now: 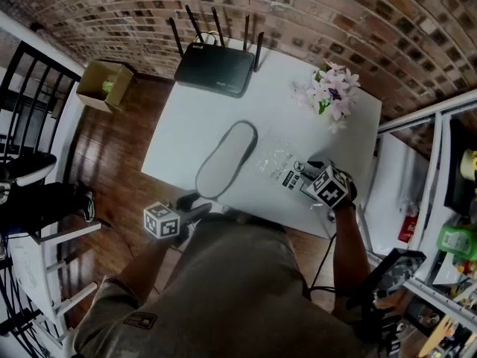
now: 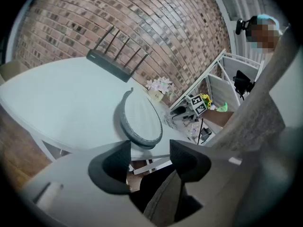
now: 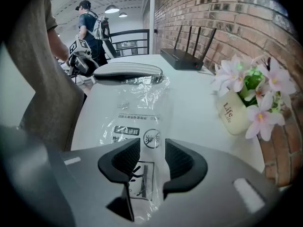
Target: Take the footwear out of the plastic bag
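Left gripper, wide and empty, is held at the grey slipper's near end; right gripper is parted around the plastic bag.

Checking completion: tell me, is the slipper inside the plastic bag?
No, the slipper lies bare on the table, outside the flattened plastic bag.

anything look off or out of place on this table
Nothing spilled or broken. The grey slipper lies bare on the white table, free of the crumpled plastic bag, whose end lies between the right gripper's open fingers.
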Action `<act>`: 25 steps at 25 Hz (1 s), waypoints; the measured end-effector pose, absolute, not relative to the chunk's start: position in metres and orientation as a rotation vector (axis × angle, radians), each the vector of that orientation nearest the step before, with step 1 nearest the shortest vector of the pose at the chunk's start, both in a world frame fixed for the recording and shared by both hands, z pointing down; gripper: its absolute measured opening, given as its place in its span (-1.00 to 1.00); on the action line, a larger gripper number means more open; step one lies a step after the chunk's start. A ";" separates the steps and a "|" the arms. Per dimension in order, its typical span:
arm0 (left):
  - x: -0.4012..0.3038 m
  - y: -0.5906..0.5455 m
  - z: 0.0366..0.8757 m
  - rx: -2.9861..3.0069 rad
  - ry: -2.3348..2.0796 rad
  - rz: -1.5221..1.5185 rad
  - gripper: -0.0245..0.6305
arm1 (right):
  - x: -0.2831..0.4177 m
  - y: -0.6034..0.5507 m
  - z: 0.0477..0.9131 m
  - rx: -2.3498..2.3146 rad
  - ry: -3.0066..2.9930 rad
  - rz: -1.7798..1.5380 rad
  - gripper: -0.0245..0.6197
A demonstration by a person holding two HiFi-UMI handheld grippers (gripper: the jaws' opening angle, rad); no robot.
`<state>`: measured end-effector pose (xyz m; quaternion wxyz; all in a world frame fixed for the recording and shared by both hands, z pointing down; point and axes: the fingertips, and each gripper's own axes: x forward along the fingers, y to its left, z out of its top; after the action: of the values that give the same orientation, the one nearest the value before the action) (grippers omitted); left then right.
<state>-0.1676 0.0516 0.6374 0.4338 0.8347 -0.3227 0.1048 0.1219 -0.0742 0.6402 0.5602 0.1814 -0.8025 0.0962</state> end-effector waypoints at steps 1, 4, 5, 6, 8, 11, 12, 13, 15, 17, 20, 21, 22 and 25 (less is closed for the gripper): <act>-0.166 0.053 0.636 2.096 -0.795 0.273 -0.20 | 0.121 -0.075 0.637 0.448 -1.899 0.227 -0.37; -0.165 0.059 0.636 2.150 -0.771 0.320 -0.20 | 0.119 -0.078 0.627 0.530 -1.930 0.233 -0.36; -0.165 0.061 0.637 2.167 -0.766 0.335 -0.19 | 0.118 -0.078 0.624 0.561 -1.937 0.236 -0.36; -0.166 0.062 0.637 2.182 -0.760 0.346 -0.18 | 0.118 -0.079 0.621 0.591 -1.941 0.237 -0.36; -0.169 0.063 0.639 2.204 -0.748 0.354 -0.14 | 0.119 -0.078 0.615 0.649 -1.940 0.233 -0.36; -0.171 0.067 0.641 2.228 -0.723 0.359 -0.14 | 0.121 -0.075 0.609 0.719 -1.926 0.223 -0.36; -0.171 0.069 0.642 2.238 -0.712 0.365 -0.14 | 0.122 -0.073 0.606 0.738 -1.920 0.218 -0.36; -0.171 0.070 0.643 2.249 -0.704 0.372 -0.14 | 0.123 -0.071 0.604 0.753 -1.914 0.212 -0.36; -0.173 0.071 0.644 2.272 -0.701 0.386 -0.14 | 0.125 -0.065 0.600 0.778 -1.905 0.196 -0.36; -0.175 0.073 0.645 2.283 -0.716 0.400 -0.14 | 0.128 -0.058 0.596 0.802 -1.901 0.183 -0.36; -0.174 0.077 0.639 2.293 -0.765 0.408 -0.16 | 0.134 -0.045 0.590 0.841 -1.912 0.164 -0.36; -0.174 0.078 0.635 2.300 -0.791 0.412 -0.19 | 0.135 -0.041 0.586 0.859 -1.923 0.154 -0.36; -0.176 0.078 0.633 2.308 -0.826 0.417 -0.24 | 0.134 -0.037 0.581 0.877 -1.938 0.142 -0.36; -0.180 0.083 0.620 2.325 -0.950 0.407 -0.40 | 0.126 -0.016 0.565 0.916 -1.998 0.103 -0.38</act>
<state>-0.1804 0.0825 0.6198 0.2943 0.8733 -0.3570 0.1528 0.1263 -0.0165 0.5650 0.4534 0.3711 -0.8093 0.0418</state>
